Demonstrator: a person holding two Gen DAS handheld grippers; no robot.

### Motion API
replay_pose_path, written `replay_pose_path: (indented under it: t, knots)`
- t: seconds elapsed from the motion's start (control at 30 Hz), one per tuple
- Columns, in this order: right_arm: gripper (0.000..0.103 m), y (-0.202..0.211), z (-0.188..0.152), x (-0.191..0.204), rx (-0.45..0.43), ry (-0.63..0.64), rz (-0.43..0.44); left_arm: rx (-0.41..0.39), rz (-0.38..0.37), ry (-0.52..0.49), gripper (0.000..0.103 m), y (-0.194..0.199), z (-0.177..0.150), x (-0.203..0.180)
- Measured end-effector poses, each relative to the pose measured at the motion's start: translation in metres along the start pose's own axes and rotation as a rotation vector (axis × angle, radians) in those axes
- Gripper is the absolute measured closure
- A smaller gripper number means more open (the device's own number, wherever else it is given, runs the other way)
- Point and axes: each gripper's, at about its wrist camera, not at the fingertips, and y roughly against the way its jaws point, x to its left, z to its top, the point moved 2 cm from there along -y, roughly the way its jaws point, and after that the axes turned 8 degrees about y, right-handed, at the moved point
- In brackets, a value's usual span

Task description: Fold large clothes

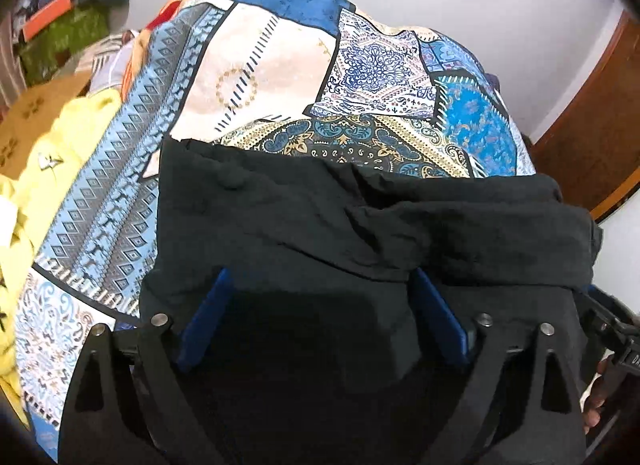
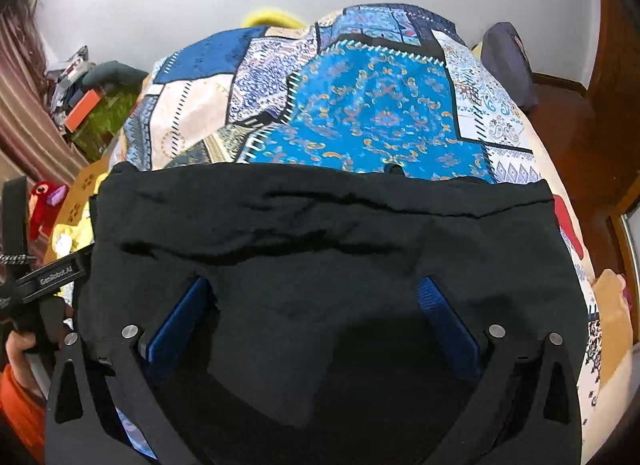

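Observation:
A black garment (image 1: 360, 225) lies folded in a wide band on a blue patchwork bedspread (image 1: 248, 77), with creases across its upper half. My left gripper (image 1: 320, 273) hovers over its near part, blue fingers (image 1: 208, 309) spread wide and nothing pinched between them. In the right wrist view the same black garment (image 2: 320, 233) fills the lower half, on the bedspread (image 2: 372, 121). My right gripper (image 2: 314, 281) is also open above the cloth, its pads (image 2: 444, 321) apart. Each view shows the other gripper at its edge: the right one (image 1: 616, 329), the left one (image 2: 44, 277) held by a hand.
Yellow clothing (image 1: 60, 169) is heaped at the bed's left side. A grey pillow (image 2: 506, 61) rests at the far right corner. A red toy (image 2: 44, 201), a green box (image 1: 64, 41) and a curtain (image 2: 24, 105) crowd the left. Dark wooden furniture (image 1: 588, 125) stands on the right.

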Motion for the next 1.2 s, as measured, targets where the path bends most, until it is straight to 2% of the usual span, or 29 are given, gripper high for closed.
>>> replay_pose_path:
  t: [0.03,0.13,0.2,0.3,0.37,0.5,0.57,0.63,0.73,0.83,0.9,0.97,1.07,1.2]
  knots:
    - [0.0,0.003,-0.001,0.002,-0.001,0.004,-0.012,0.001,-0.002,0.005,0.01,0.003,0.0,0.002]
    - [0.001,0.018,-0.003,0.009,-0.015,0.021,-0.047,0.002,-0.028,0.033,0.023,0.02,-0.003,0.007]
    - [0.002,0.032,-0.006,0.015,-0.042,0.039,-0.059,-0.012,-0.043,0.031,0.024,0.034,-0.008,0.006]
    - [0.002,0.048,-0.01,0.024,-0.087,0.08,-0.051,-0.063,-0.057,-0.039,0.024,0.054,-0.019,-0.009]
    - [0.002,0.055,-0.014,0.032,-0.099,0.114,-0.06,-0.121,-0.004,-0.11,0.026,0.065,-0.026,-0.022]
    - [0.002,0.044,-0.027,0.046,-0.06,0.196,-0.096,-0.196,0.061,-0.188,0.028,0.076,-0.036,-0.039]
    - [0.002,0.031,-0.036,0.047,-0.021,0.213,-0.086,-0.222,0.04,-0.194,0.028,0.083,-0.041,-0.043]
    - [0.002,0.026,-0.041,0.042,-0.025,0.184,-0.062,-0.23,0.005,-0.204,0.028,0.086,-0.045,-0.047]
    - [0.001,0.026,-0.041,0.039,-0.031,0.178,-0.057,-0.202,-0.024,-0.223,0.028,0.081,-0.05,-0.056]
    - [0.001,0.026,-0.041,0.04,-0.034,0.18,-0.07,-0.15,-0.004,-0.22,0.027,0.059,-0.053,-0.062]
    - [0.001,0.025,-0.043,0.042,-0.034,0.187,-0.075,-0.144,-0.002,-0.206,0.02,0.05,-0.051,-0.062]
    - [0.0,0.026,-0.045,0.042,-0.035,0.185,-0.078,-0.134,0.005,-0.171,0.006,0.041,-0.047,-0.058]
    - [0.0,0.026,-0.046,0.042,-0.032,0.184,-0.08,-0.088,-0.036,-0.132,0.006,0.036,-0.044,-0.05]
    - [0.0,0.028,-0.047,0.041,-0.026,0.185,-0.076,-0.121,-0.051,-0.134,0.007,0.052,-0.052,-0.047]
